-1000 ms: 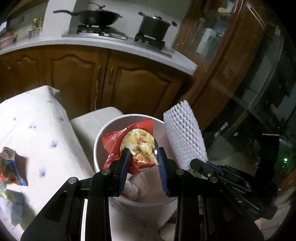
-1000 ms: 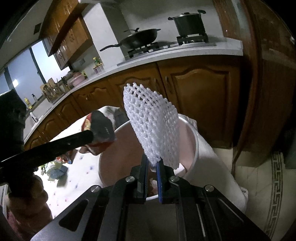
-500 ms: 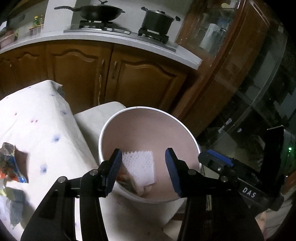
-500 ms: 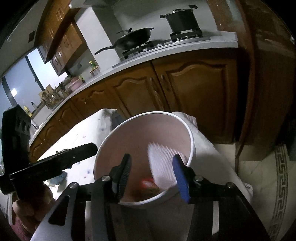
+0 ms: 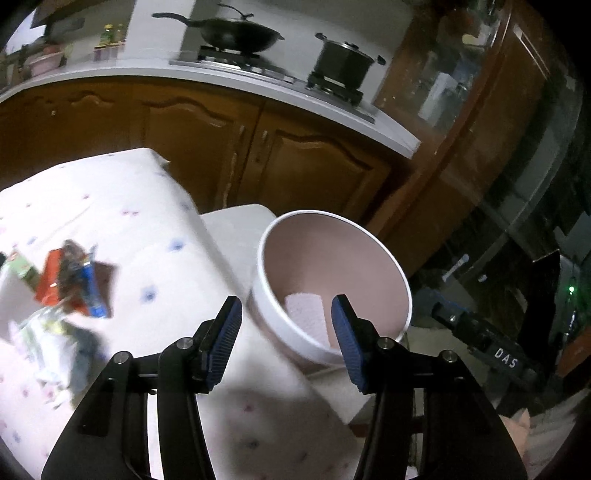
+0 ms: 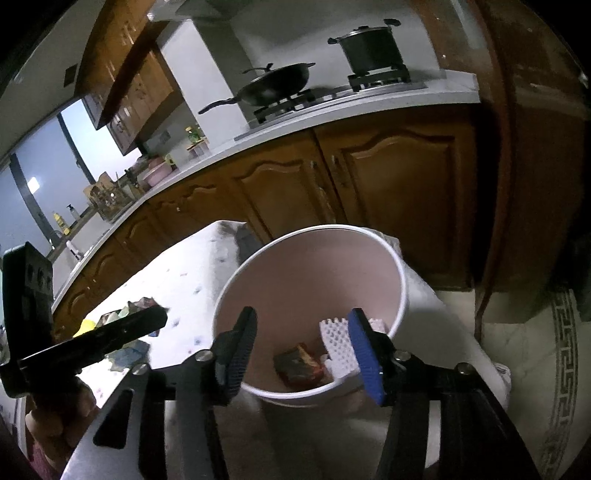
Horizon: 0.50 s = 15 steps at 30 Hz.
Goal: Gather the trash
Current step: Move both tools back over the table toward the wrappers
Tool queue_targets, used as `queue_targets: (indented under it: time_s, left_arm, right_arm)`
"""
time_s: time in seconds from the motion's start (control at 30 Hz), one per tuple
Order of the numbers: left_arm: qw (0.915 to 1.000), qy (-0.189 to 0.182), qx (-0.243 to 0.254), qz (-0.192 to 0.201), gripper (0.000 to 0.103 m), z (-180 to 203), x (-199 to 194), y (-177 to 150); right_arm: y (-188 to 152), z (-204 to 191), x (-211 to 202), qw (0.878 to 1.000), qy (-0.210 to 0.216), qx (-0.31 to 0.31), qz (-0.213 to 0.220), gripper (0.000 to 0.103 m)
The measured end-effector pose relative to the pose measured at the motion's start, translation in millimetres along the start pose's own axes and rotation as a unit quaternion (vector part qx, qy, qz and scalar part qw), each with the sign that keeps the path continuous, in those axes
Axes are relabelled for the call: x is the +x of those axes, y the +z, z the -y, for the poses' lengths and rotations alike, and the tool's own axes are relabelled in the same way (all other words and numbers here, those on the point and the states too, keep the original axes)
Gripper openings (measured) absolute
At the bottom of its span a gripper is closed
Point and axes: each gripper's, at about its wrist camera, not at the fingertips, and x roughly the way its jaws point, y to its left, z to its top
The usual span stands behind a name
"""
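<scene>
A round white bin with a pinkish inside stands beside the table. In it lie a white foam net and a red snack wrapper. My left gripper is open and empty, over the bin's near left rim. My right gripper is open and empty, just above the bin's near rim. More trash lies on the table: red and blue wrappers and crumpled clear plastic. It also shows in the right wrist view, partly hidden by the left gripper's body.
The table has a white cloth with small dots. Behind it run brown kitchen cabinets under a white counter with a wok and a pot. A dark glass-fronted cabinet stands at right. The floor is tiled.
Both grippers opened and dropped their loads into the bin: the snack wrapper from the left, the foam net from the right. The left gripper has since swung left, bringing the table trash into view.
</scene>
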Motion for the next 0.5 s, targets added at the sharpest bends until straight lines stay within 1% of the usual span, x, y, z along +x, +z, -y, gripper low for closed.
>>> queue_targets:
  time_s: [0.13,0.2,0.5]
  left_arm:
    - [0.9998,0.013,-0.006,0.011,0.054,-14,-18,-10]
    - [0.9997,0.018,-0.009,0.016,0.055,-23,-28,-15]
    - [0.9976,0.041,-0.046,0.031,0.055,-66,-62,-36]
  right_arm:
    - [-2,-13,-2,1.000,0.008,-0.005,0.002,0.070]
    - [-4,-19,-2,1.000,0.014,-0.007,0.002,0.072]
    - [-16,-52,1,0.999,0.036,-0.024,-0.008,0.074]
